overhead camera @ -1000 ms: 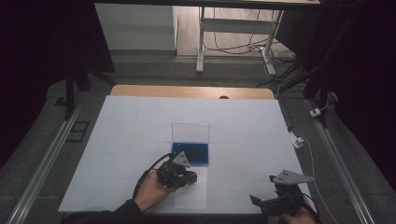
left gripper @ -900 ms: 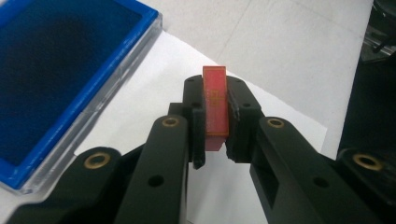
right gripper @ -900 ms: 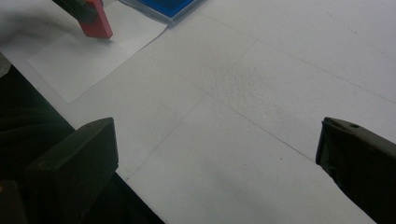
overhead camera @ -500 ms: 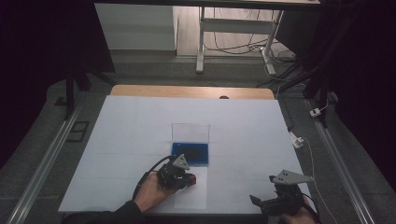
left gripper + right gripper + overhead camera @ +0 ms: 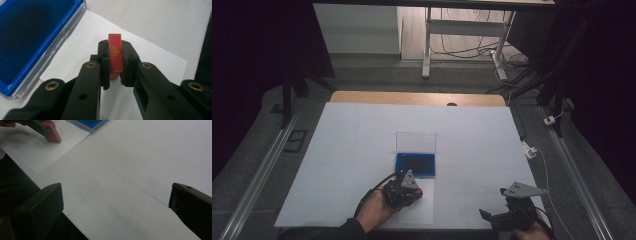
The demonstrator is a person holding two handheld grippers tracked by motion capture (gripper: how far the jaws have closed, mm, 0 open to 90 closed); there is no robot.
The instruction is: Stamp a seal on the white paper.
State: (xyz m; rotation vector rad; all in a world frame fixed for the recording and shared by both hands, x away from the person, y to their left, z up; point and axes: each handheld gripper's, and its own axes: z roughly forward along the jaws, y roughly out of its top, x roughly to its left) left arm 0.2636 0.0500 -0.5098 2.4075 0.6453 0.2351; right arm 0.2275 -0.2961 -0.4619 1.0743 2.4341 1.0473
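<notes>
A red stamp block (image 5: 115, 53), marked with a gold character on its top face, is clamped between the jaws of the left gripper (image 5: 115, 65) and is held down on a loose white sheet of paper (image 5: 155, 62), just beside the open blue ink pad (image 5: 27, 32). The step in hand is judged to be the pressing of the inked stamp onto the paper; whether its foot is fully seated cannot be told, as the base is hidden by the jaws. A straight lift is called for next, so that the print is not smeared, and the sheet may need steadying, since it lies unfixed. From the right gripper view the stamp (image 5: 53, 135) is seen at the sheet's far corner, next to the pad's edge (image 5: 91, 124). The right gripper (image 5: 507, 212) is held idle at the table's near right edge, well apart from the work, its jaws standing wide with nothing between them. The table (image 5: 362, 130) is covered in white paper, with the pad's clear lid (image 5: 416, 140) raised upright behind the tray. Beyond, a dim room is seen, with a wooden strip (image 5: 412, 98), a desk frame (image 5: 427, 45) and trailing cables (image 5: 462, 50) on the floor.
</notes>
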